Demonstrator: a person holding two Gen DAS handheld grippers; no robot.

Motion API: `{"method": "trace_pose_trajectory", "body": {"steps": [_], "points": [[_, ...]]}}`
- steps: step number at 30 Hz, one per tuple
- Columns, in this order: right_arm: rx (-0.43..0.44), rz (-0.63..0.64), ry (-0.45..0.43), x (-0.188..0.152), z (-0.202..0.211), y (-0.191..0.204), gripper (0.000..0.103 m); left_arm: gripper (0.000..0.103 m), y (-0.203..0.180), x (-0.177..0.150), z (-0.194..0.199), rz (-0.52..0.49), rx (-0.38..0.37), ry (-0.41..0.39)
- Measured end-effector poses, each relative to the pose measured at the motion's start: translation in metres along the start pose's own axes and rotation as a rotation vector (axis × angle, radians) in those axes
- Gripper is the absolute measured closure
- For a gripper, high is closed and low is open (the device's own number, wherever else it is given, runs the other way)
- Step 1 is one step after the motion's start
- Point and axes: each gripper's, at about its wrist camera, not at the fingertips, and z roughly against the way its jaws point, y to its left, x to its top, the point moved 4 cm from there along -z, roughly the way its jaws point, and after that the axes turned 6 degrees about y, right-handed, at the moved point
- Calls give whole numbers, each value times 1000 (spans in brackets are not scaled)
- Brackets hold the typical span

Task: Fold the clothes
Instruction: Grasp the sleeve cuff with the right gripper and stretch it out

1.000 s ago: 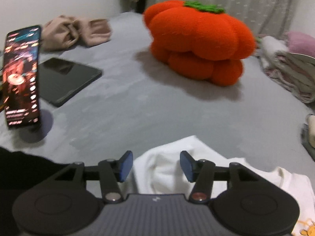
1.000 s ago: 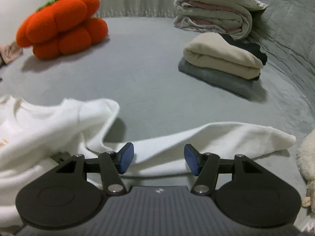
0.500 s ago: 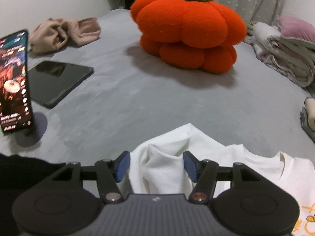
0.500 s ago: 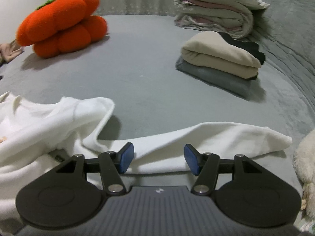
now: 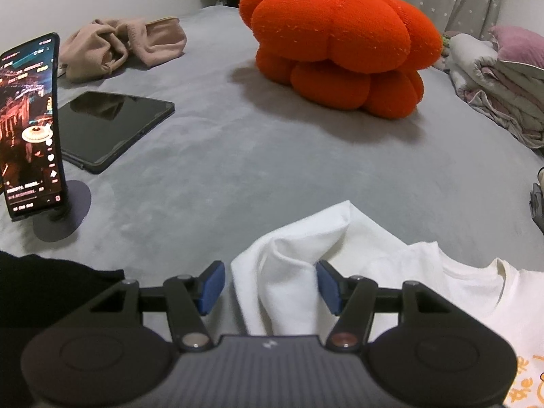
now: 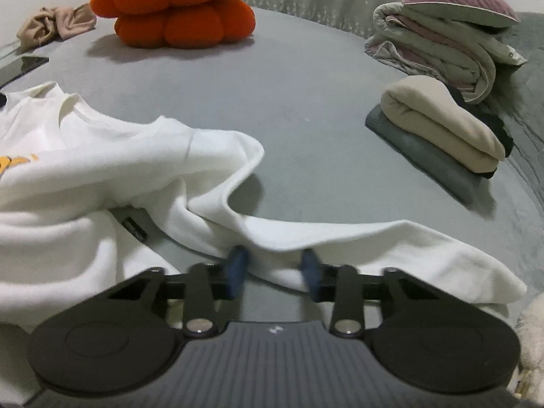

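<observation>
Closing, the right gripper (image 6: 273, 277) has the white sweatshirt's sleeve (image 6: 391, 248) between its jaws. Left gripper (image 5: 270, 287) stands open astride a raised fold of the white sweatshirt (image 5: 340, 255) spread on the grey bed (image 5: 238, 156); both grippers angle downward.

A white sweatshirt (image 6: 102, 166) with an orange-yellow print lies on the grey bedcover (image 6: 306, 102). At upper left in the right wrist view sits a bright orange pumpkin cushion (image 5: 340, 44), green-stemmed; at right, a cream-over-grey folded stack (image 6: 438, 132). Both grippers have blue pads (image 5: 210, 285).
</observation>
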Motion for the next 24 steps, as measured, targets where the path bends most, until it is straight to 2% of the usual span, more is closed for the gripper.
{"method": "trace_pose_trajectory", "body": {"steps": [3, 9, 14, 19, 24], "points": [[-30, -7, -18, 3, 4, 0, 98, 43, -4, -1, -2, -14, 1, 6], [-133, -9, -74, 10, 23, -10, 100, 43, -9, -1, 0, -38, -7, -4], [-226, -39, -89, 5, 42, -37, 100, 42, -12, -2, 3, -67, -28, -20], [-187, -128, 4, -15, 38, -65, 101, 41, -13, -6, -1, -100, -7, 11], [-175, -101, 143, -33, 13, -62, 101, 41, -13, -15, -21, -150, 94, 125]]}}
